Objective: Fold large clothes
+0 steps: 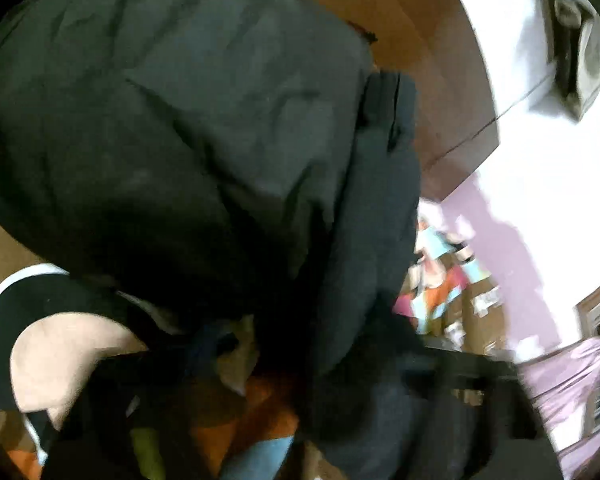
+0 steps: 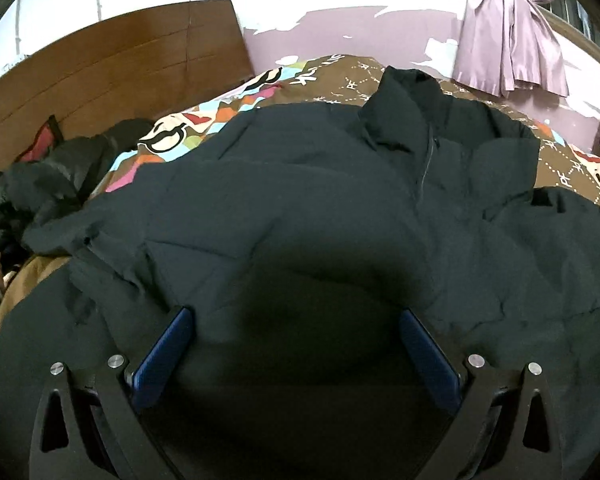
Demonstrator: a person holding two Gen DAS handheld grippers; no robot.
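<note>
While the black jacket (image 2: 300, 184) fills mid-frame on the patterned bedspread (image 2: 228, 116), I see my right gripper (image 2: 296, 316) spread wide over it. In the left view the jacket's fabric covers my left gripper, so I cannot tell its state.

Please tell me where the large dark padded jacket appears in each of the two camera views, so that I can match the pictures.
Left wrist view: the large dark padded jacket fills the left and centre, very close and blurred.
Right wrist view: it lies spread on the bed, filling the centre, collar at upper right.
Shared landmark: the brown wooden headboard.
</note>
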